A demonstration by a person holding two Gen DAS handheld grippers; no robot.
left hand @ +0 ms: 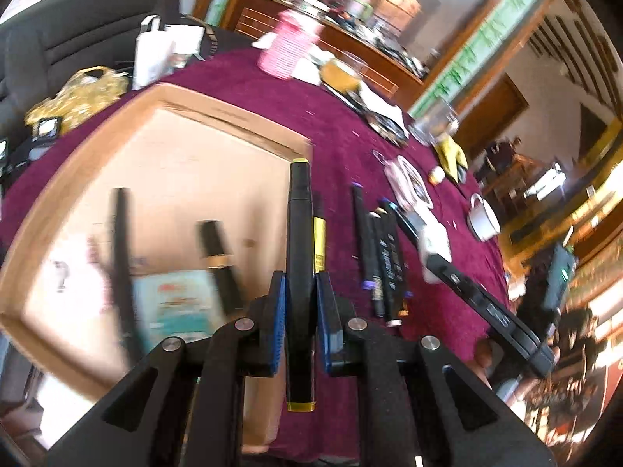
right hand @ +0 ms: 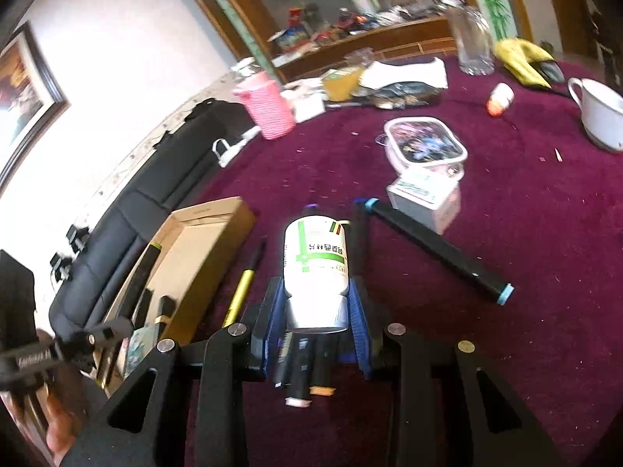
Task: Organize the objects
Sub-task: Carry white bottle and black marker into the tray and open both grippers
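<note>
My left gripper [left hand: 300,303] is shut on a black marker with yellow ends [left hand: 299,257], held above the edge of an open cardboard box [left hand: 97,148]. Inside the box lie black pens [left hand: 120,249] and a teal card [left hand: 175,303]. My right gripper [right hand: 315,303] is shut on a white medicine bottle [right hand: 315,260] with a green label, cap toward the camera, above a cluster of markers [right hand: 303,366]. The box also shows at the left in the right wrist view [right hand: 202,225]. The left gripper appears there at the far left [right hand: 70,346].
On the purple tablecloth [right hand: 506,330] lie a yellow pen [right hand: 243,292], a black marker with blue ends [right hand: 436,249], a small carton [right hand: 424,202] under a lidded plastic container [right hand: 424,144], a pink cup [right hand: 268,109], a white cup [right hand: 599,113], a glass [right hand: 473,43]. A black sofa [right hand: 155,202] stands beyond.
</note>
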